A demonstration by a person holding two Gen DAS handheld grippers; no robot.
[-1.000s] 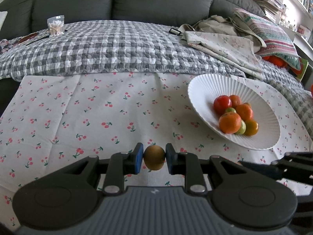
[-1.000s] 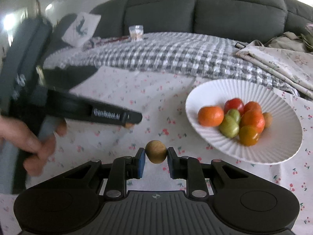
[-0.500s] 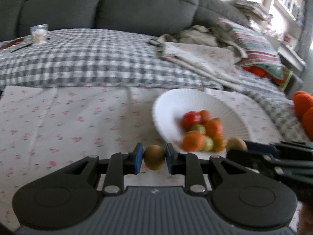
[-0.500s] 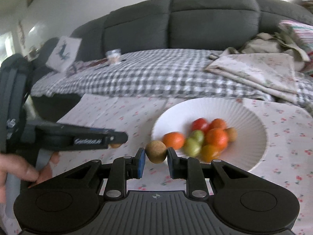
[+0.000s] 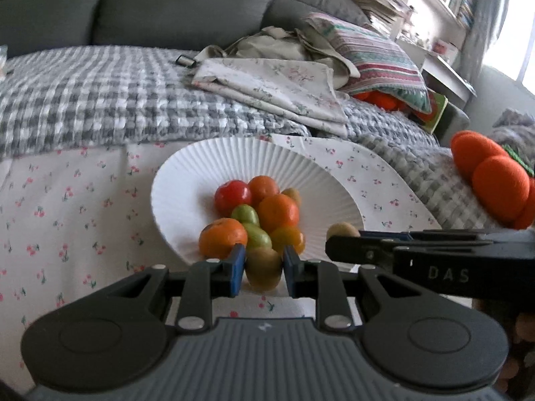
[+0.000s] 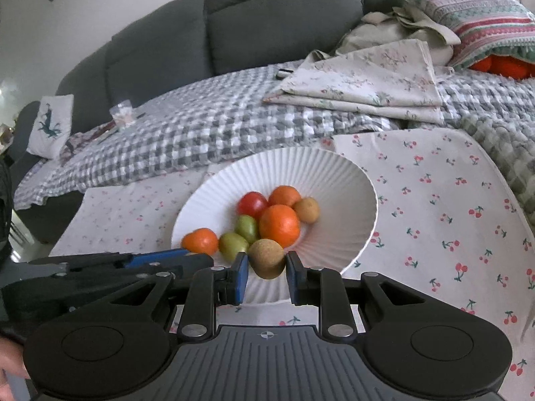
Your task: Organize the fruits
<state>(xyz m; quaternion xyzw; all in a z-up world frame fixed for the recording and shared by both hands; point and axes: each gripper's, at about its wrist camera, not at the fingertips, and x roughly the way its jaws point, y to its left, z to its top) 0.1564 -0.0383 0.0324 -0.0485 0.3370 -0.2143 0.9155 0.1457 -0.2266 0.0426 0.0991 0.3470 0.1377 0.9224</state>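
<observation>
A white ribbed plate [image 5: 234, 160] [image 6: 334, 173] on the cherry-print cloth [image 5: 67, 207] holds a heap of fruit: a red tomato [image 5: 233, 195], several orange mandarins [image 5: 277, 212], green ones [image 5: 245, 214] and a brown one [image 6: 307, 210]. My left gripper [image 5: 264, 260] is shut on a brownish-green round fruit [image 5: 263, 272] at the plate's near rim. Over the plate's near part, my right gripper [image 6: 266, 267] is shut on a speckled brown fruit [image 6: 265, 254]. Each gripper shows in the other's view, the right [image 5: 337, 244] entering from the right and the left [image 6: 200, 259] from the left.
Behind the plate lie a grey checked blanket [image 5: 100, 100], a folded floral cloth [image 5: 274, 83] and a striped pillow [image 5: 374, 56] against a dark grey sofa [image 5: 167, 6]. An orange plush thing [image 5: 491, 180] sits at the right. A hand [image 6: 10, 364] shows at bottom left.
Both grippers have moved over the cloth to the plate, each keeping its fruit. The plate now fills the middle of both views, and the grippers stand close side by side.
</observation>
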